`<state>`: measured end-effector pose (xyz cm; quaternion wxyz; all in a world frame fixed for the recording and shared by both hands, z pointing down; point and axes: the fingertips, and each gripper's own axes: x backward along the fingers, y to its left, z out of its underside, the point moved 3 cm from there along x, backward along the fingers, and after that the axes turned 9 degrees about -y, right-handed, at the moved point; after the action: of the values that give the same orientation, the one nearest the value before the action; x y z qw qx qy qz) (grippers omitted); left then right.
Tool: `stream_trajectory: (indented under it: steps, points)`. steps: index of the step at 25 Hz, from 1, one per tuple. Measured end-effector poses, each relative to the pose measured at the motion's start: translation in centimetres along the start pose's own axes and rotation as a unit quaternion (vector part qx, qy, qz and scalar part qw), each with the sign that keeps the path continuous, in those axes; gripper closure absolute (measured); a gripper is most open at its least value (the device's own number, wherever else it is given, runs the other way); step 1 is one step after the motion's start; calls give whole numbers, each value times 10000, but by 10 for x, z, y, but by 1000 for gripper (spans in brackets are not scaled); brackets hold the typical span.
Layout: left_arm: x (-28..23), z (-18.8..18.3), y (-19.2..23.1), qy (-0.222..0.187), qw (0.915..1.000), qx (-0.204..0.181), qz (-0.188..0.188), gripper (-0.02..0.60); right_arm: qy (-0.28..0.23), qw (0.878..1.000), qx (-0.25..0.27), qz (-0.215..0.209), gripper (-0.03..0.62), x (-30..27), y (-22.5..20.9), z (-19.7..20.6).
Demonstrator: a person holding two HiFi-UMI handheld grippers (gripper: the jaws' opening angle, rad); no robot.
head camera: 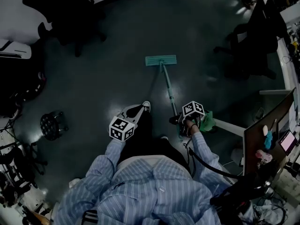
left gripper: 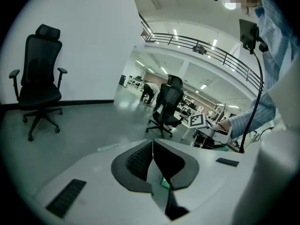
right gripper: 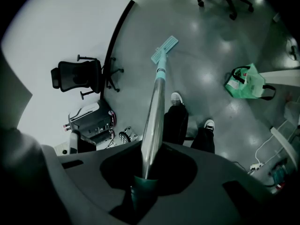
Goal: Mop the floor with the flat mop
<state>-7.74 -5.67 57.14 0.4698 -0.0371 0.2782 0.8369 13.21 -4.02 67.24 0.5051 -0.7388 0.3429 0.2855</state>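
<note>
Right gripper (right gripper: 145, 175) clamps the flat mop (right gripper: 156, 95) (silver pole, teal pad); left gripper (left gripper: 153, 163) closed.

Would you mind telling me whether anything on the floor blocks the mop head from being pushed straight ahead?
Nothing visible does: the floor ahead of the mop head is bare. One office chair stands off to its left, another to its right, both apart from it.

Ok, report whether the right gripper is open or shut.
Shut: the right gripper clamps the teal-tipped silver metal pole of the flat mop.
</note>
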Motion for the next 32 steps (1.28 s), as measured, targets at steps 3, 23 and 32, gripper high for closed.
stream_trajectory:
  steps: [3, 23, 32]
  points:
    - [-11, -8, 26, 37, 10000, 52, 26, 574, -59, 10000, 3, -36, 536, -6, 25, -38]
    - [-21, -12, 158, 44, 9938, 848, -723, 574, -248, 9991, 266, 195, 536, -46, 162, -309]
    - [-23, 12, 187, 164, 9864, 1210, -1104, 574, -658, 9952, 349, 633, 537, -55, 209, -435]
